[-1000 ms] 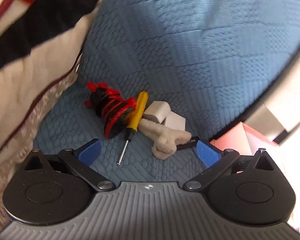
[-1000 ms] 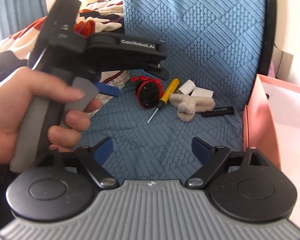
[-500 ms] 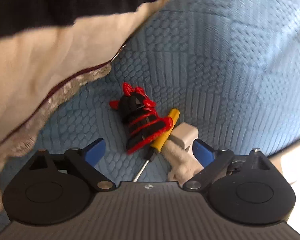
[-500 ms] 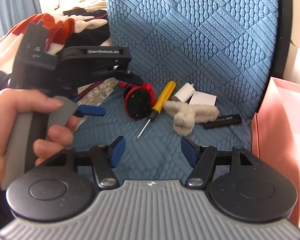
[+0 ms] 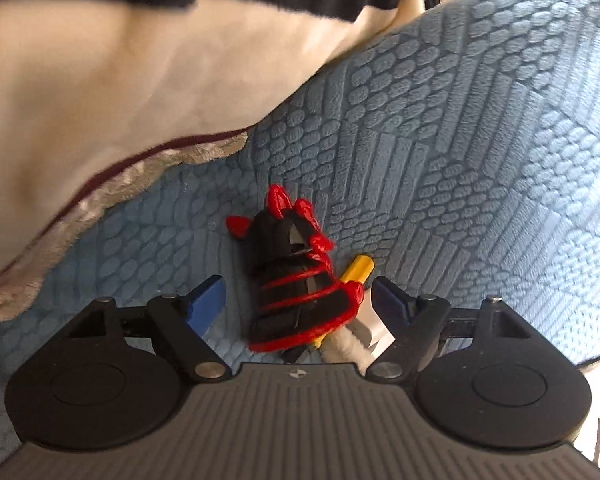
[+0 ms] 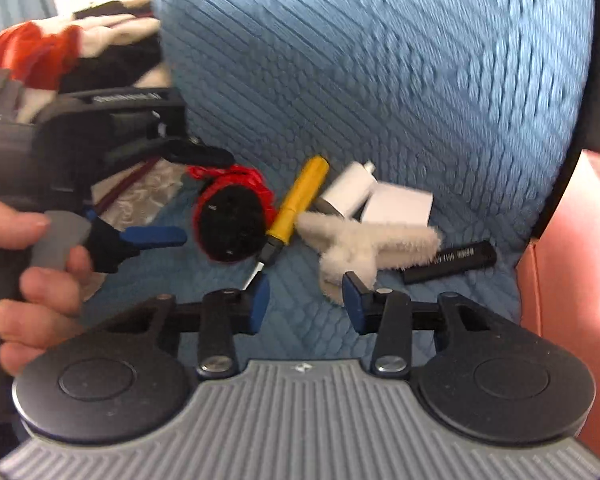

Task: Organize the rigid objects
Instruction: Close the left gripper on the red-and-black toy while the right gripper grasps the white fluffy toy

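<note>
A black toy with red trim lies on the blue quilted chair seat. My left gripper is open with its blue fingers on either side of the toy, not touching it. The toy also shows in the right wrist view, with the left gripper around it. Beside it lie a yellow-handled screwdriver, two white blocks, a fluffy cream toy and a black stick. My right gripper is partly open and empty, just in front of the screwdriver tip and fluffy toy.
A cream, black and red blanket hangs over the seat's left side. A pink box stands at the right of the seat. The blue backrest rises behind the objects.
My left gripper has moved forward and down until its fingers straddle the black and red toy. My right gripper has moved closer to the objects and its fingers have narrowed.
</note>
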`<state>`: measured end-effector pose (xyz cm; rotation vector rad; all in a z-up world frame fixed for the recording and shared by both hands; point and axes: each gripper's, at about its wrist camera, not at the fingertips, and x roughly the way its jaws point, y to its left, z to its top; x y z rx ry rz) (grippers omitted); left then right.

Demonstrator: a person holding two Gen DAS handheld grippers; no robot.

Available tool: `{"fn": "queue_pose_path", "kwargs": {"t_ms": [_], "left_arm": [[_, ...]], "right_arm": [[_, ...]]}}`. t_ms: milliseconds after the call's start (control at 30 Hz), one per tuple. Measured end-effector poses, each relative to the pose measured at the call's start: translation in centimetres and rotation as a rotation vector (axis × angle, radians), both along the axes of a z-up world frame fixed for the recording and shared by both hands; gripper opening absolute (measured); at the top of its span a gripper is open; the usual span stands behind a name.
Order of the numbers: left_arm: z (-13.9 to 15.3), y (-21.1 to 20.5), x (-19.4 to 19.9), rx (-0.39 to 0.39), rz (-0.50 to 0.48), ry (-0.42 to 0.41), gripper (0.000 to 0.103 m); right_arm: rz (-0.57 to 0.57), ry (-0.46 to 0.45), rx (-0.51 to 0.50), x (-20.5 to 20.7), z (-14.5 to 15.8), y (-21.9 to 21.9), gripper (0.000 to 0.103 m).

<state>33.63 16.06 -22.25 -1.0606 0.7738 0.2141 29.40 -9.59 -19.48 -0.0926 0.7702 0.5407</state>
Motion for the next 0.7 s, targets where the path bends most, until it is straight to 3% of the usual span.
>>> {"fn": "queue_pose_path", "kwargs": {"t_ms": [100,267,700], "left_arm": [[-0.5,0.1,0.9,-0.018,0.014,0.014,0.083],[-0.6,0.1,2.0,0.013,0.054,0.020,0.083],[-1.4,-1.0,3.4,0.023,0.043,0.035,0.080]], "right_arm": [[-0.011,0.057,0.013,1.3,-0.8,0.0,0.044],[0.006,0.063,-0.002,2.4,-1.8,0.3,0.043],[0.058,0.009,-0.075,3.1,-2.6,3.2,0.044]]}}
